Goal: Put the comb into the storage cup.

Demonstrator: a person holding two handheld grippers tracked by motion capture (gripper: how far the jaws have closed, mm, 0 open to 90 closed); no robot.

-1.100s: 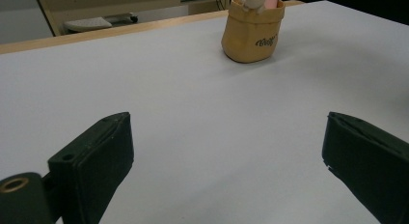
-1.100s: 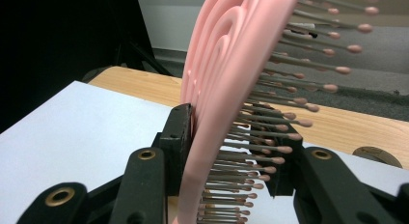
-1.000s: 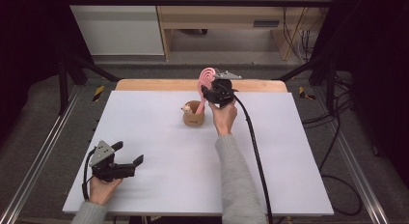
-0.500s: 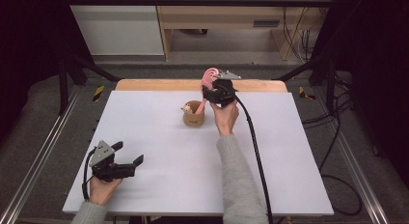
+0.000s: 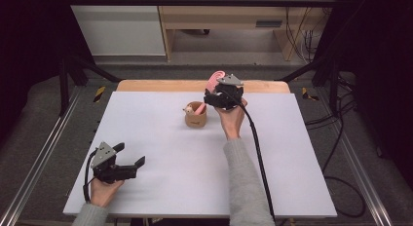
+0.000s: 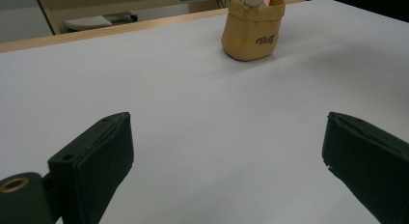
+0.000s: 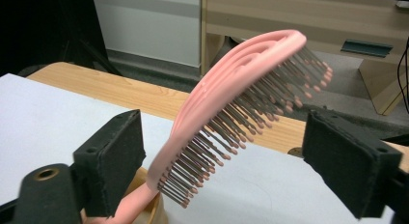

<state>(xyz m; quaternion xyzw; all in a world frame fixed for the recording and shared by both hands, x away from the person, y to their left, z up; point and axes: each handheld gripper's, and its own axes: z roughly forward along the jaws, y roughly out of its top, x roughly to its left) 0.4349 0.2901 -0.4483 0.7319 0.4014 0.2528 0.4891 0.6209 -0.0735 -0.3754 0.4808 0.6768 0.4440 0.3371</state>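
High view: tan pouch (image 5: 196,116) mid-table, right gripper (image 5: 220,95) beside it, left gripper (image 5: 127,166) parked near; left gripper view: jaws apart, empty; right gripper view: jaws spread around pink hairbrush (image 7: 231,108), handle resting in pouch, likely just released.

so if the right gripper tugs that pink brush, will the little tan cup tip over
Quite possibly. The tan cup looks small, soft-sided and probably light, while the pink brush leans out well above its rim. The brush looks like rigid plastic, so a sideways pull would likely lever the cup; a straight upward lift seems safer.
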